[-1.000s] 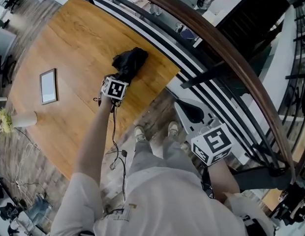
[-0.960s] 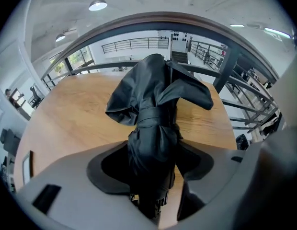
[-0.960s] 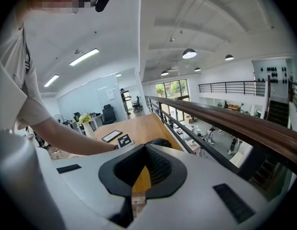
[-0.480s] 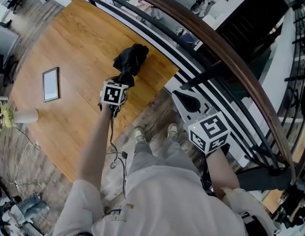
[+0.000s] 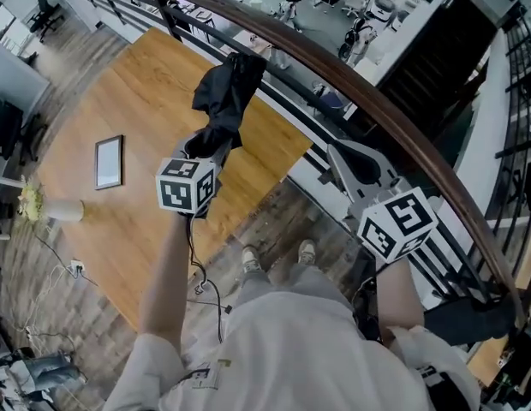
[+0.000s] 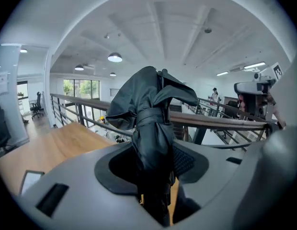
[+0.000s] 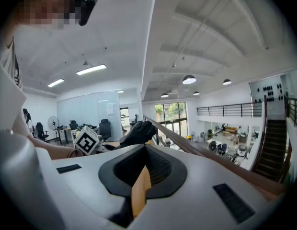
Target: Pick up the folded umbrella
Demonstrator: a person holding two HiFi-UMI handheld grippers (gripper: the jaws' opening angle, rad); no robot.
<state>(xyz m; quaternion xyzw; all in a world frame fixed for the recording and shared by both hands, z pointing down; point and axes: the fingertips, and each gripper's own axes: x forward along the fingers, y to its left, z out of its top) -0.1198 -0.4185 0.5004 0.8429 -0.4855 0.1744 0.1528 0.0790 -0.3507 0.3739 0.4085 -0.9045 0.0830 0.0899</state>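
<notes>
The folded umbrella is a black bundle with a strap round its middle. It hangs in the air above the wooden table, its loose fabric end reaching up toward the railing. My left gripper is shut on its lower part. In the left gripper view the umbrella stands upright between the jaws of that gripper and fills the middle. My right gripper is off to the right over the floor, shut and empty. From it I see the umbrella at a distance.
A framed tablet lies on the table's left part. A white vase with yellow flowers stands at its left edge. A curved brown handrail with black bars runs close behind the table. Cables trail on the wooden floor by the person's feet.
The umbrella lay on the table a second ago; the left gripper has lifted it well clear and tilted it upward. The right gripper has risen a little.
</notes>
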